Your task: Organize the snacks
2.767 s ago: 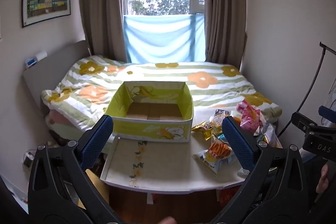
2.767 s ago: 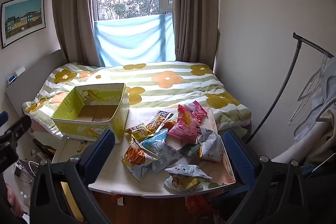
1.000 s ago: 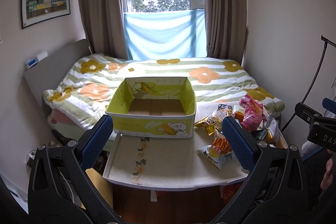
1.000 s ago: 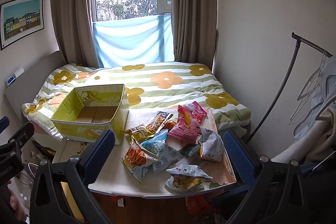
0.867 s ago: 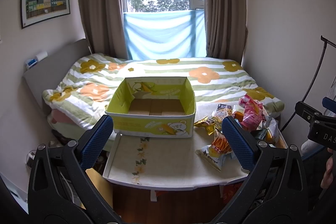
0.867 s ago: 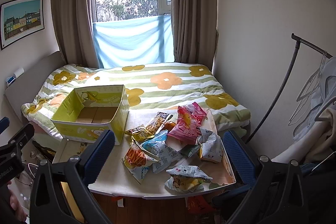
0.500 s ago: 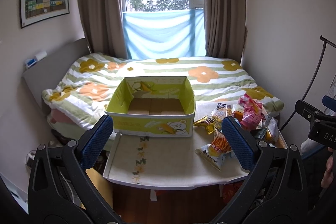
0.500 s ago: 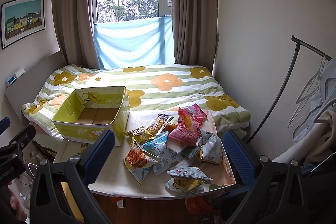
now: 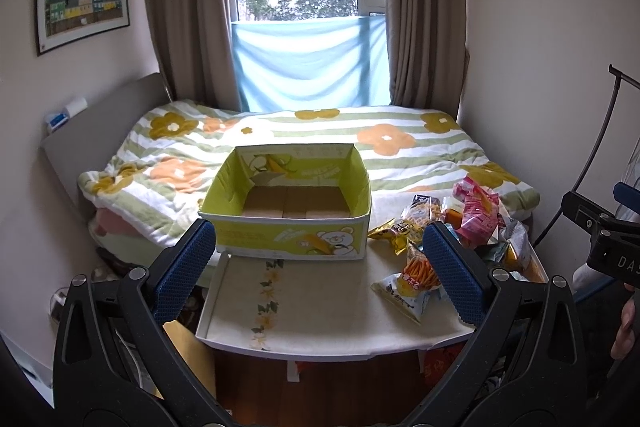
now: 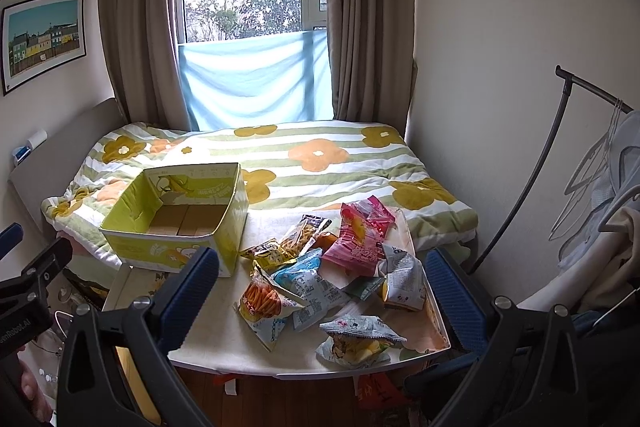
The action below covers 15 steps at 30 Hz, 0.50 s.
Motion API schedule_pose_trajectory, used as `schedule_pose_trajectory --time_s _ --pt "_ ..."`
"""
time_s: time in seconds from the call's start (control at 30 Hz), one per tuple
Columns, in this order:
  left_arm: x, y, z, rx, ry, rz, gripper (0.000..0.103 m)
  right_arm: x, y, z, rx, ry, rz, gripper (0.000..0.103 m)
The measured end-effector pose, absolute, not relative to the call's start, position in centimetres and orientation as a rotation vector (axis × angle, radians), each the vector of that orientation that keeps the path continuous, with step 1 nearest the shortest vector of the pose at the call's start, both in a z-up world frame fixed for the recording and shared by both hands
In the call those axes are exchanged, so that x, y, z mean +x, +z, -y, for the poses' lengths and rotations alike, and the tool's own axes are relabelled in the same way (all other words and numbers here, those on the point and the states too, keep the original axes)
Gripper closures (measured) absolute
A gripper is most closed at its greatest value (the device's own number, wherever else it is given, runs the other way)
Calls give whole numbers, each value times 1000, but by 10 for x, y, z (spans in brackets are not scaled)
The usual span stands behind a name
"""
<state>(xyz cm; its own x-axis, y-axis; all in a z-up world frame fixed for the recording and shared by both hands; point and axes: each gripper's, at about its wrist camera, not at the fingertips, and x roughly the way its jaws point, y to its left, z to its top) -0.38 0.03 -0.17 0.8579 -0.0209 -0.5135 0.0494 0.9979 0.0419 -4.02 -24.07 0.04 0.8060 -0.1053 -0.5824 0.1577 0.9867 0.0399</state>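
Yellow cardboard box (image 9: 285,213) sits on the left of the white table (image 9: 320,303), with nothing inside. Snack bags (image 10: 320,275) lie piled to its right. Left gripper (image 9: 318,269) and right gripper (image 10: 322,293) are both spread wide, holding nothing.

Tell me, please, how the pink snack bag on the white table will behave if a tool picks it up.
The crinkled pink foil snack bag looks puffy, so it is probably light and would dent under the pads. Its glossy film may be slippery; pinching a sealed edge seems safer. It leans on other packets on the white table, so lifting it could shift them.
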Motion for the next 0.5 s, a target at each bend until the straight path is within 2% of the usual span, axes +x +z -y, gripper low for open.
schedule_pose_trajectory --time_s 0.5 --pt "-5 0 -7 45 -39 -541 1 -42 0 239 88 -134 -620 0"
